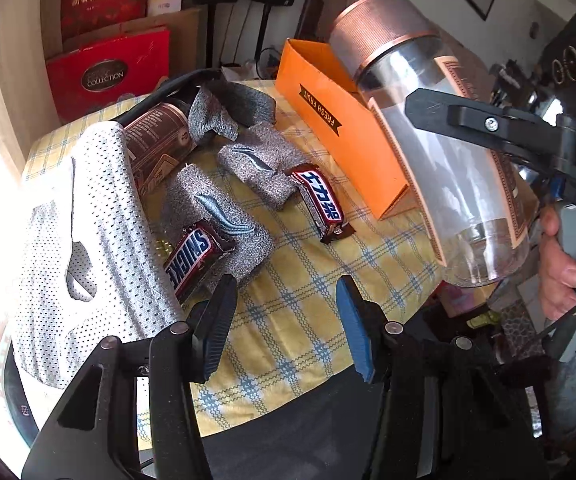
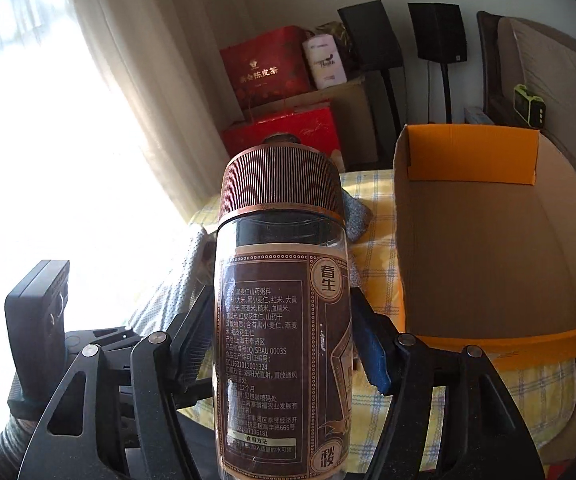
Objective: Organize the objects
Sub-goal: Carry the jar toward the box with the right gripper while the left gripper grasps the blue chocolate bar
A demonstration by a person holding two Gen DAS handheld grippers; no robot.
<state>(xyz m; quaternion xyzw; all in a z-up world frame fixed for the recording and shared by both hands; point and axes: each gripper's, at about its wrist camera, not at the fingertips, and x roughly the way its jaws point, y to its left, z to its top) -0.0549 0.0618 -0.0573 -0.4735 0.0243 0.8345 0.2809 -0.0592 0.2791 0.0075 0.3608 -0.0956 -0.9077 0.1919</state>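
We see the right gripper clamped on a clear plastic jar with a ribbed copper lid, both pads pressed against its brown label. Its own camera shows the jar raised above the near edge of the table, beside the open orange cardboard box, whose inside is bare. The left camera shows what that view hides: the left gripper with jaws parted and nothing between them, over the checked tablecloth. Beyond it lie two Snickers bars, grey socks, a white mesh cloth and a second brown-labelled jar on its side. A hand grips the right tool's handle.
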